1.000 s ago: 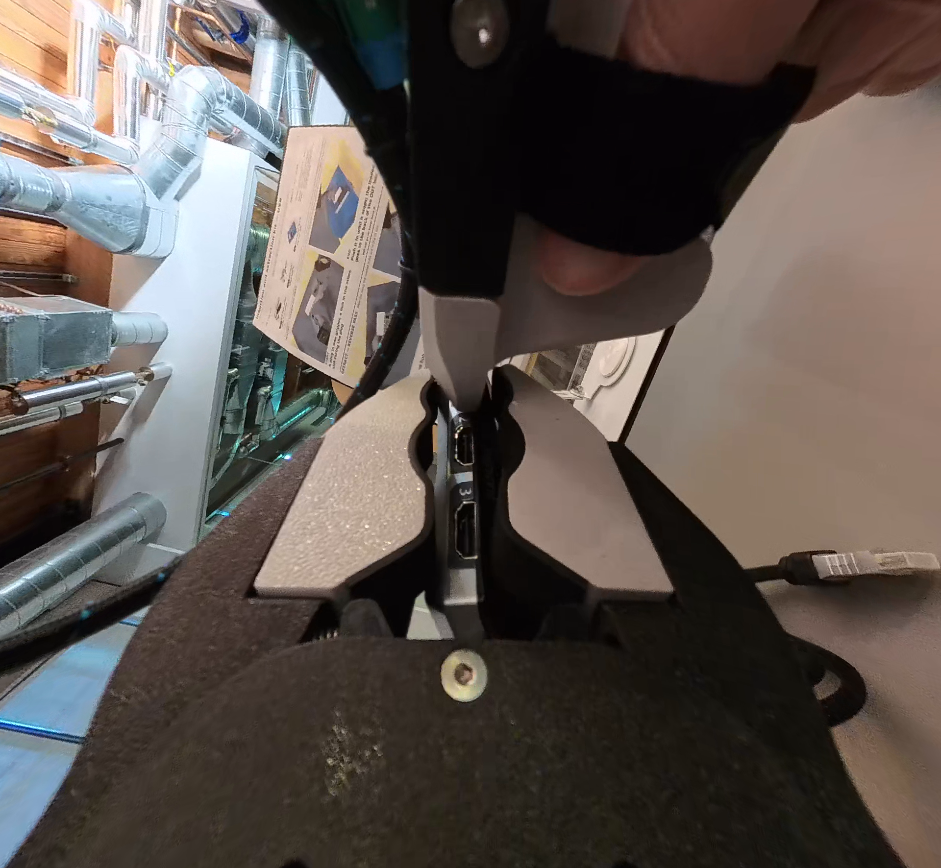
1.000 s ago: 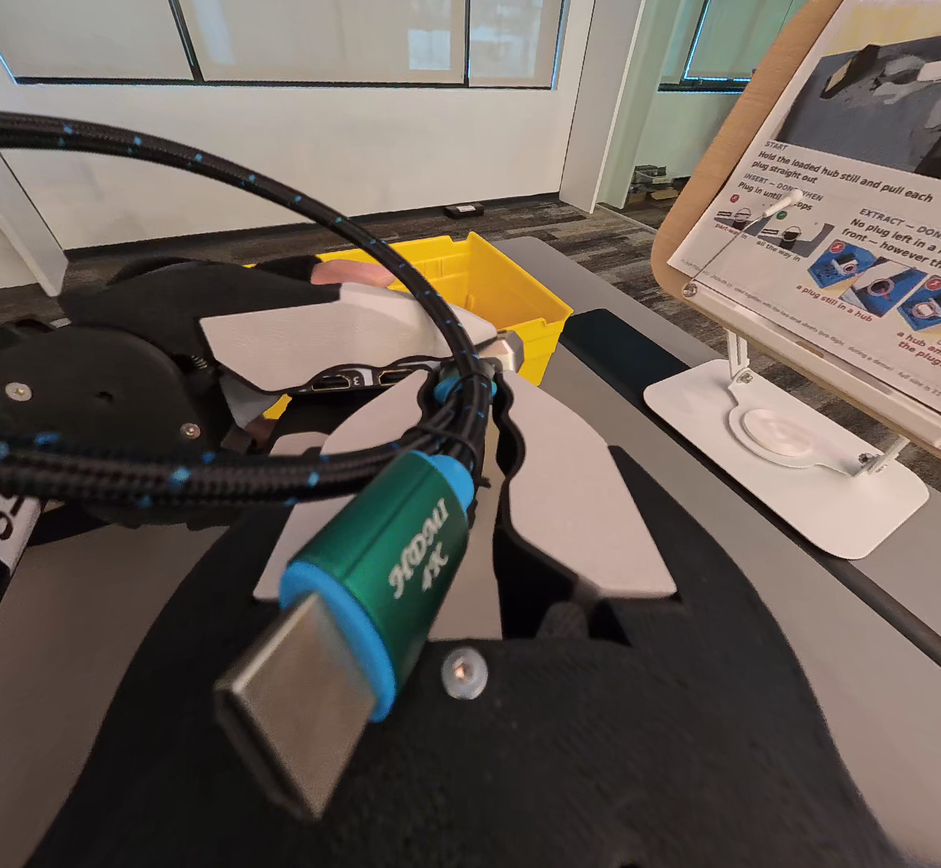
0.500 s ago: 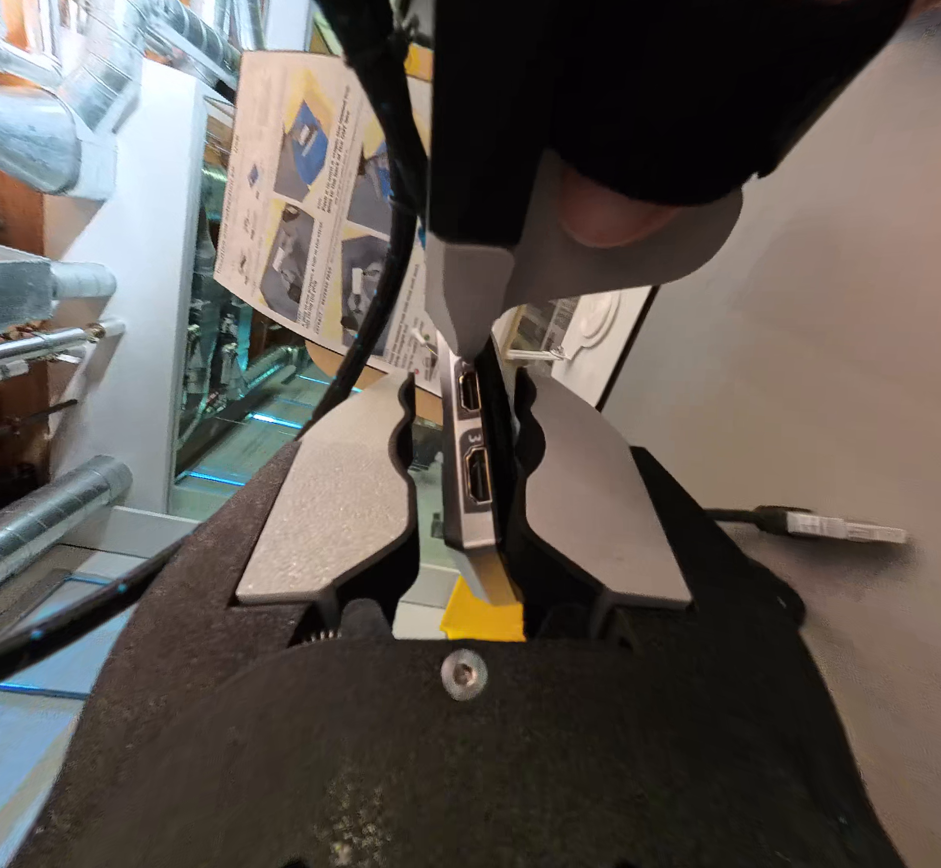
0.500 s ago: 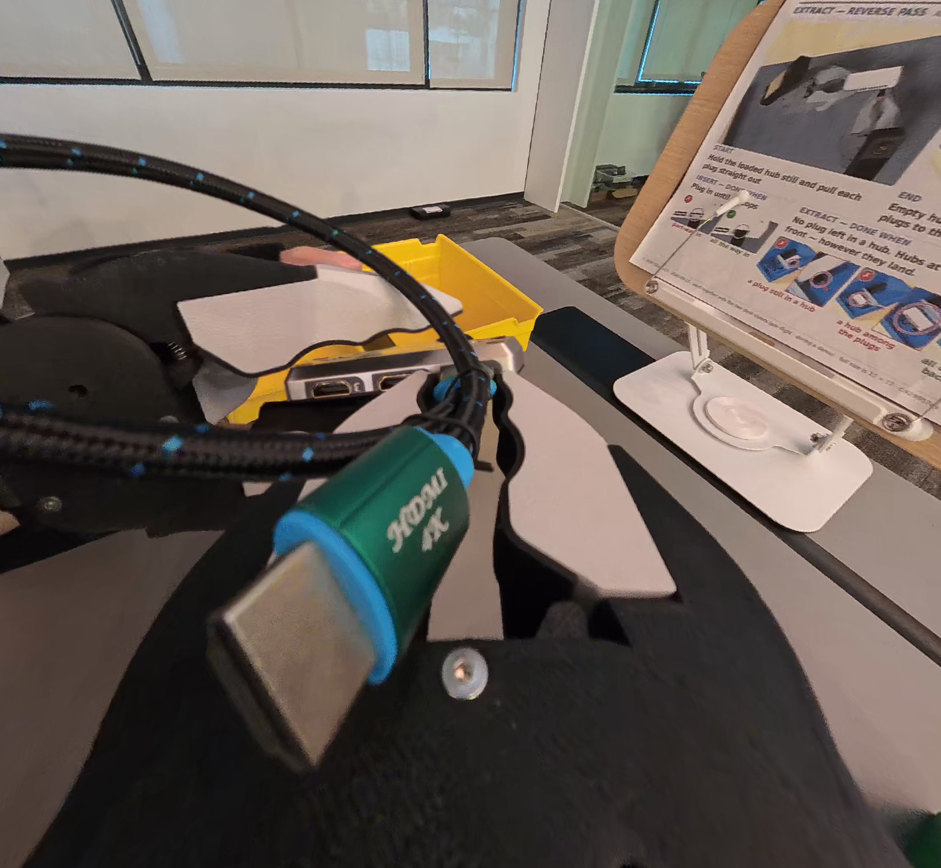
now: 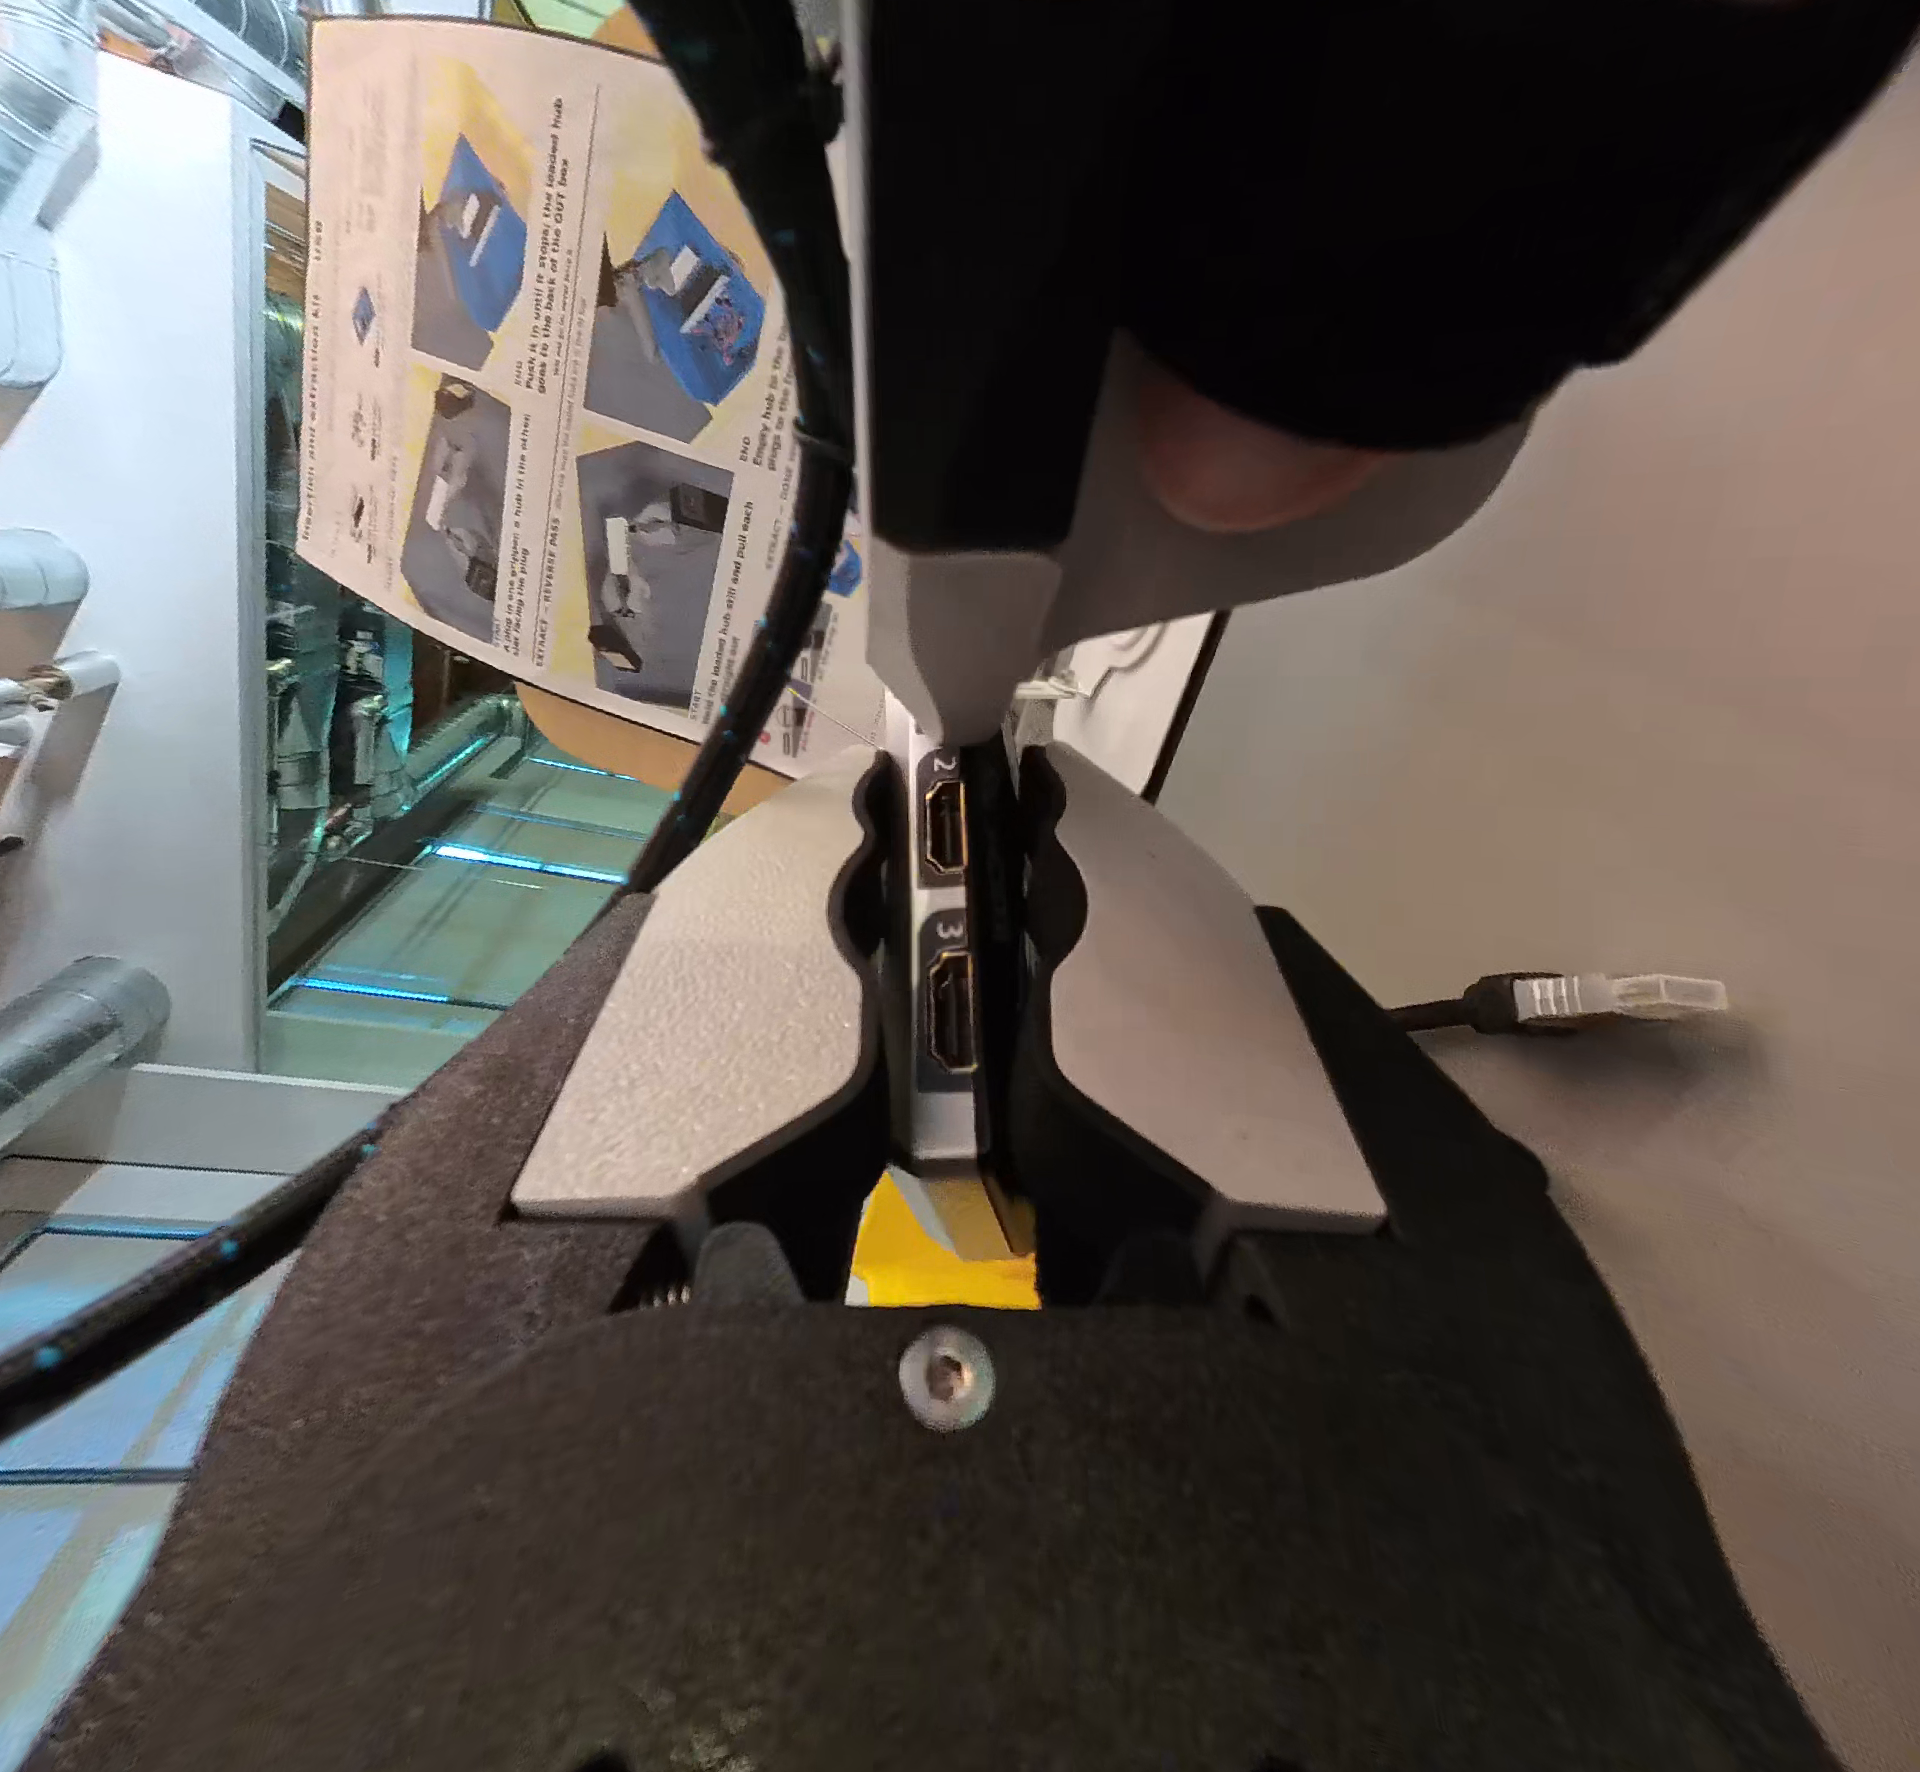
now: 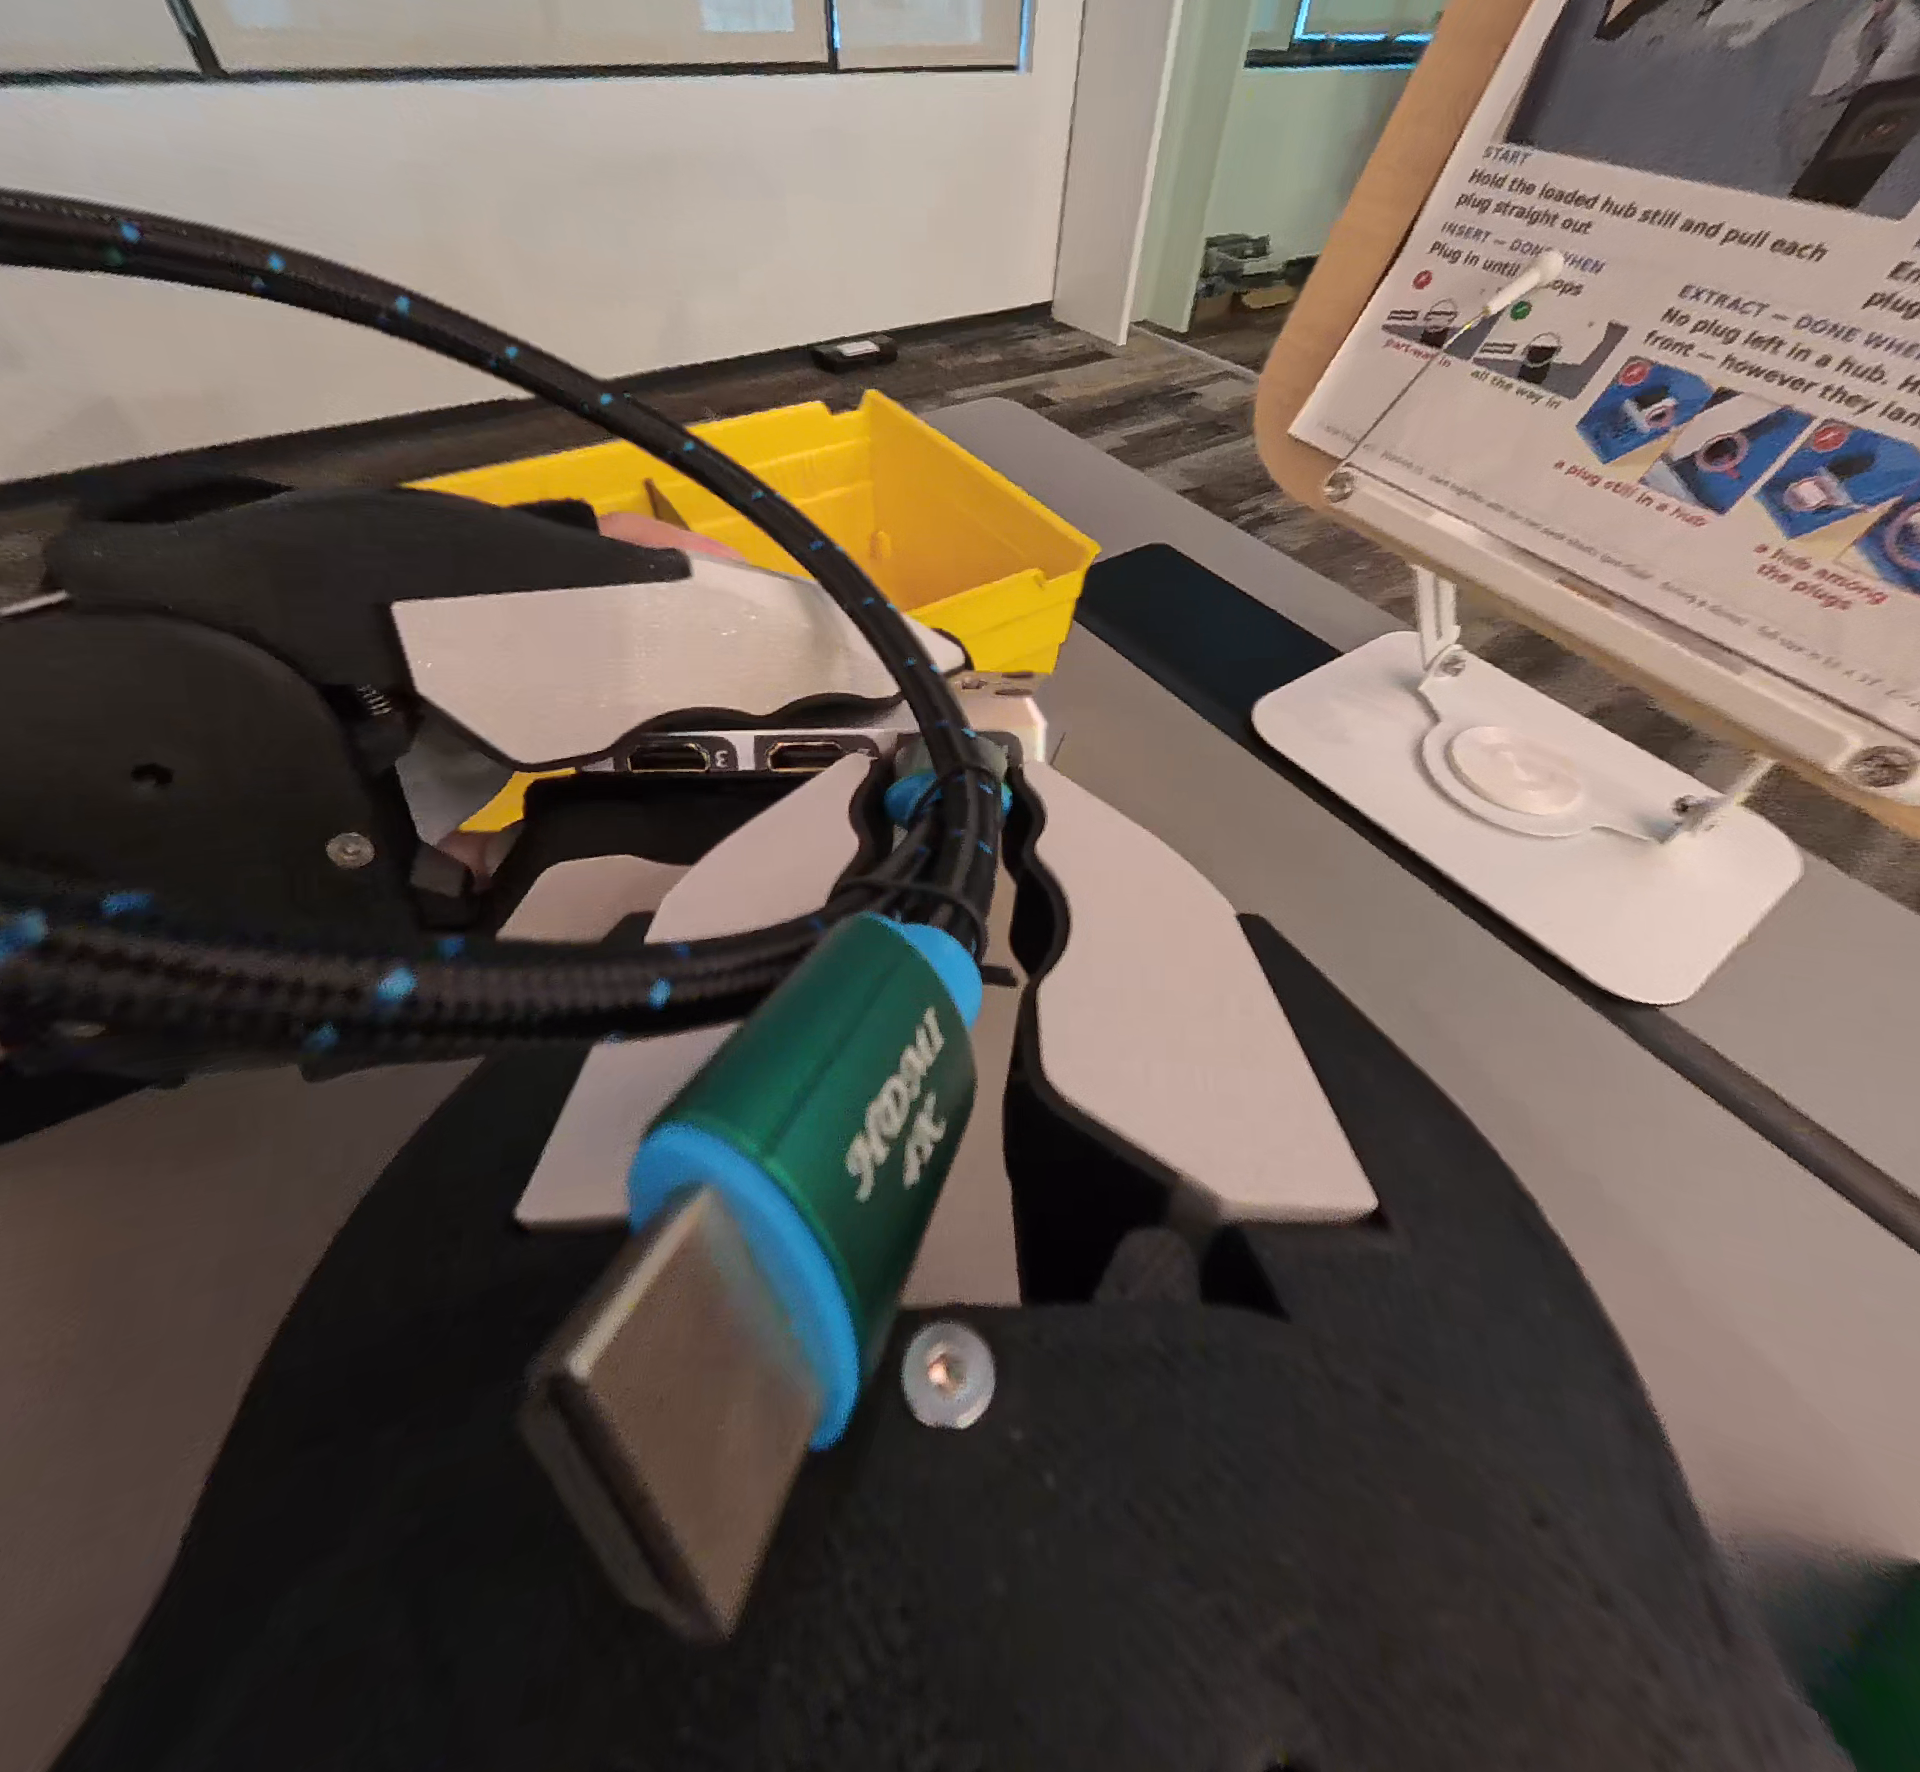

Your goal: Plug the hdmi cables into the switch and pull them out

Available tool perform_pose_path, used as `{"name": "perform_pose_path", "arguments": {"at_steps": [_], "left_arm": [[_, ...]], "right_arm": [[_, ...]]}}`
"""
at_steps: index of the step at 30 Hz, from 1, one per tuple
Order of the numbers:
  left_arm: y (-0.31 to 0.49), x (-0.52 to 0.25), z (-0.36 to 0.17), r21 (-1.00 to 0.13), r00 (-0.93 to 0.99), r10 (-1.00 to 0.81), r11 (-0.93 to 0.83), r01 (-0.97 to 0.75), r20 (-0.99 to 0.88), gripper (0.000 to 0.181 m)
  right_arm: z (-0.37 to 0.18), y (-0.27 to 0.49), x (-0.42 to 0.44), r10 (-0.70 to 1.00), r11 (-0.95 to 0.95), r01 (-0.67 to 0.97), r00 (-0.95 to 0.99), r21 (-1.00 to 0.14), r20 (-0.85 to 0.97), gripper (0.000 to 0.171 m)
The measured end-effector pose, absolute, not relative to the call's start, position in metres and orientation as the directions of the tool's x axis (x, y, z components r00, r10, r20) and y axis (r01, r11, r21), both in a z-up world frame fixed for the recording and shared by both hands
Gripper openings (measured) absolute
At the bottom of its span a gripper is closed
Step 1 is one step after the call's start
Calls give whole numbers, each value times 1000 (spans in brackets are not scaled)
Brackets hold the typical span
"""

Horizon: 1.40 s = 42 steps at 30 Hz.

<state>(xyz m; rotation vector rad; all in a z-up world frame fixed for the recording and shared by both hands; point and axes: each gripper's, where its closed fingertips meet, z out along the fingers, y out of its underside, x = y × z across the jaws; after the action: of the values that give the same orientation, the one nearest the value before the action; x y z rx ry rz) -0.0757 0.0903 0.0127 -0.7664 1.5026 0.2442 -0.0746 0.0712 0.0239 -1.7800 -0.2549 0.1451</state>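
Between the left gripper's fingers: the switch (image 5: 940, 953) is squeezed tight.
Left gripper (image 5: 951, 891): pressed on the switch from both sides. It shows in the right wrist view too (image 6: 727, 746).
Switch: thin and silver. Two empty ports face the right gripper. In the right wrist view it (image 6: 748, 754) sits level, above the table (image 6: 1558, 1255).
Right gripper (image 6: 951, 818): closed on a bundle of black cable (image 6: 940, 849) with blue specks, right by the switch's end.
Plug (image 6: 821, 1151): green with blue rings. It hangs loose and its metal tip points back at the camera.
Other plug (image 5: 1600, 995): flat on the table, well apart.
Bin (image 6: 935, 517): yellow, behind the switch.
Sheet (image 6: 1704, 288): a paper with pictures on a white stand, at the right.
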Motion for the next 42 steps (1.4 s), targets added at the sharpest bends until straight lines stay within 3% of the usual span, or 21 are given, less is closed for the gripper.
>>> {"name": "perform_pose_path", "arguments": {"at_steps": [4, 9, 18, 23, 25, 28, 34, 38, 42], "left_arm": [[92, -75, 10, -322, 96, -332, 740, -590, -938, 23], [90, -74, 10, -320, 95, -326, 755, -572, -941, 23], [89, -74, 8, -330, 84, -347, 750, -573, -934, 23], [94, -75, 9, -340, 100, -354, 723, -602, -930, 23], [90, -74, 14, -362, 112, -363, 753, -550, -925, 24], [82, -74, 17, -486, 108, -504, 719, -498, -857, 24], [83, -84, 13, -632, 55, -712, 583, -510, -700, 49], [79, -90, 19, -834, -7, -919, 361, -417, -394, 49], [70, -94, 28, -930, -57, -993, 118, -348, -105, 50]], "right_arm": [[22, 72, -75, 203, -211, 171, 971, -962, 128, 19], [21, 70, -74, 250, -233, 80, 968, -969, 19, 20], [20, 69, -74, 321, -252, 73, 947, -965, -13, 20], [22, 72, -74, 190, -209, 300, 946, -931, 262, 20], [27, 71, -74, 209, -186, 291, 945, -938, 252, 20], [34, 68, -71, 279, -156, 138, 956, -978, 91, 20], [42, 65, -39, 175, -92, 239, 959, -967, 221, 20], [44, 65, -27, 172, -71, 185, 970, -980, 171, 20], [44, 65, -7, 147, -52, 107, 984, -993, 99, 20]]}}
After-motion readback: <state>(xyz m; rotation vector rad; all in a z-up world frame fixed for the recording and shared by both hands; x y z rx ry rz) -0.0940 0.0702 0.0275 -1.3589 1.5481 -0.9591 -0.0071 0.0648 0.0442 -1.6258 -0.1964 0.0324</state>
